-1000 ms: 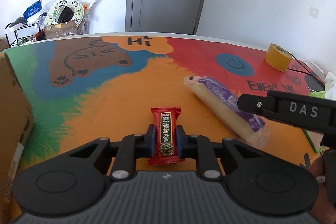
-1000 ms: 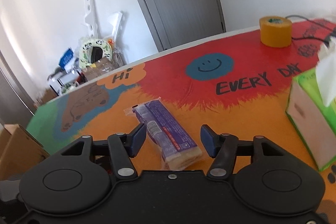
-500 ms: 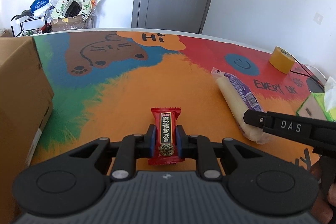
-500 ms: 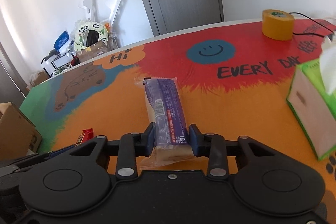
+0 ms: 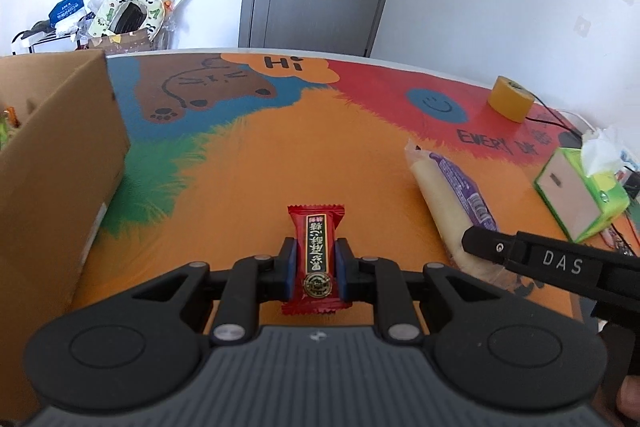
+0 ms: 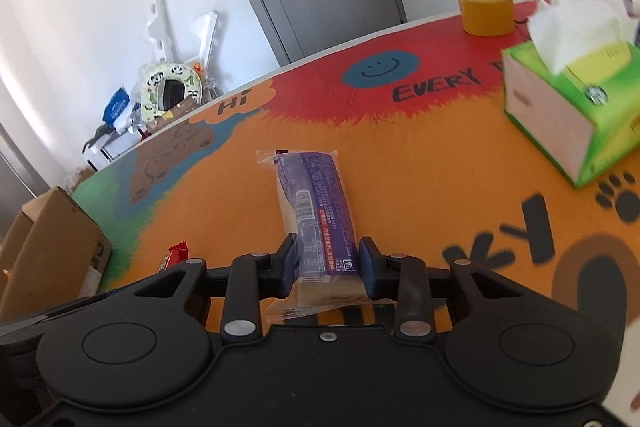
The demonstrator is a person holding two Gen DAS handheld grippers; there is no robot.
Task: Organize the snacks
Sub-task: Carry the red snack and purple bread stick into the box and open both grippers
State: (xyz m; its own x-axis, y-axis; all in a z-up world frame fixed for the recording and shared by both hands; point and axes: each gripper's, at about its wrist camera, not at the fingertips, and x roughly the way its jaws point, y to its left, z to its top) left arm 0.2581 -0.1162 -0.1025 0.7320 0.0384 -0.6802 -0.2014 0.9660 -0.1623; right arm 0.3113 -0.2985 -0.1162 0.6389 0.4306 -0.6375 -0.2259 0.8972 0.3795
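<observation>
Left claw (image 5: 315,263) clamped on red candy bar (image 5: 317,259), right claw (image 6: 326,267) just closed on purple-wrapped roll (image 6: 316,211), cardboard box (image 5: 56,163) wall left.

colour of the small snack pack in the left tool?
Red crimped wrapper with a black, gold-edged label strip; clearest in the left wrist view.

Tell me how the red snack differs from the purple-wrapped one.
The red snack is short, with a red wrapper and a black-and-gold label; the purple-wrapped snack is much longer, clear film with a purple label over pale cake. The red snack sits in the left gripper; the purple-wrapped snack in the right gripper, whose jaws have just been closing on it. Both are sealed packets gripped near one end.
</observation>
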